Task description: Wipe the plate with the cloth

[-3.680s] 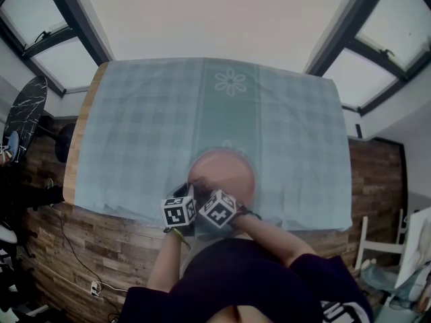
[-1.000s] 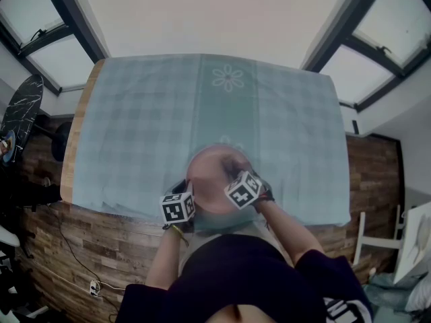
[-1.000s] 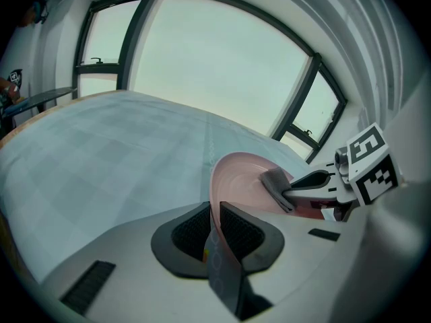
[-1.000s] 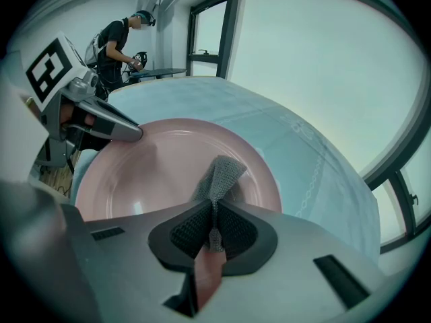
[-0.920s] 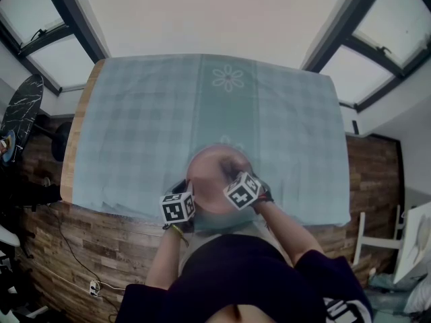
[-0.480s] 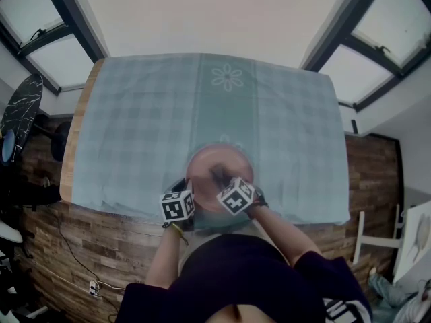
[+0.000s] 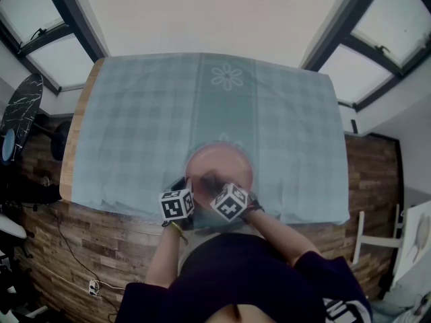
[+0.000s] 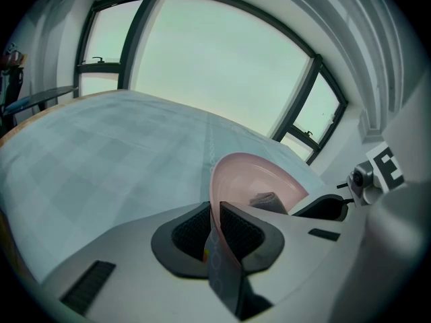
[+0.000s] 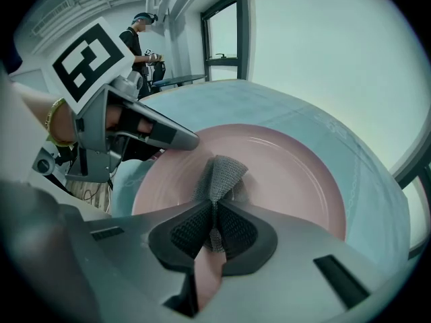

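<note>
A pink plate [image 7: 225, 165] lies near the front edge of the table; its rim [image 8: 214, 194] is pinched between the jaws of my left gripper [image 8: 215, 229], which is shut on it at the plate's left side [image 7: 185, 188]. My right gripper [image 9: 214, 229] is shut on a grey waffle-weave cloth [image 9: 219, 175], and the cloth's free end rests on the plate's inner surface [image 9: 283, 173]. In the head view the right gripper [image 7: 210, 180] reaches over the plate's near left part, close beside the left one. The cloth [image 8: 264, 199] also shows in the left gripper view.
A pale blue checked tablecloth [image 7: 148, 120] with a flower print [image 7: 227, 77] covers the table. Its wooden edge [image 7: 75, 133] shows at the left. A person [image 9: 138, 39] stands far off by the windows.
My right gripper has slid the cloth leftward across the plate, from its right side to near the left gripper. The left gripper and the plate have stayed put.
</note>
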The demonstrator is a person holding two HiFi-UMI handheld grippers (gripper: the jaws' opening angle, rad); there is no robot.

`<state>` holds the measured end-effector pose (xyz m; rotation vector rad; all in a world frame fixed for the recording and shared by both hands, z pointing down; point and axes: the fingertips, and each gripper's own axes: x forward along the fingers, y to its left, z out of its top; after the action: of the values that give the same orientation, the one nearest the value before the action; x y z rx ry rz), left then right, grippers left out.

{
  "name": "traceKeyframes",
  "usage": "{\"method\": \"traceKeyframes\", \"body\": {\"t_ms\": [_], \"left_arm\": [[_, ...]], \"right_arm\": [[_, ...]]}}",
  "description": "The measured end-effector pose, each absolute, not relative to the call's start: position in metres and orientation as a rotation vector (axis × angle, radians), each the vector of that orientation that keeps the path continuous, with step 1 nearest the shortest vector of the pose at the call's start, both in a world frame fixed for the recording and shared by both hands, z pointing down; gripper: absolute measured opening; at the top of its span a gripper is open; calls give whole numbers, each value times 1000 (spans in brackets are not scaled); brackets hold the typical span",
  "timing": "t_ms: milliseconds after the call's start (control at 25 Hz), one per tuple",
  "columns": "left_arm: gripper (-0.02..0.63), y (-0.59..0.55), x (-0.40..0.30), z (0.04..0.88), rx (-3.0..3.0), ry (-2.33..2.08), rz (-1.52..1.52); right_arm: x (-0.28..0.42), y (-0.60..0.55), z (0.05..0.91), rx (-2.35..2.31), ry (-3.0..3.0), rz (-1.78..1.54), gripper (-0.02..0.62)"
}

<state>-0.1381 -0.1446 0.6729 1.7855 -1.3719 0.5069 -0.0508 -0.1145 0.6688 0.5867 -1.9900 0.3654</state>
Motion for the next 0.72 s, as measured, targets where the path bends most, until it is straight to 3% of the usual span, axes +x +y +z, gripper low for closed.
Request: {"method": "traceKeyframes", "body": {"t_ms": [720], "left_arm": [[52, -144, -138, 675, 1776, -1367, 504]], "right_arm": [[-80, -78, 667, 395, -2044, 423, 35]]}}
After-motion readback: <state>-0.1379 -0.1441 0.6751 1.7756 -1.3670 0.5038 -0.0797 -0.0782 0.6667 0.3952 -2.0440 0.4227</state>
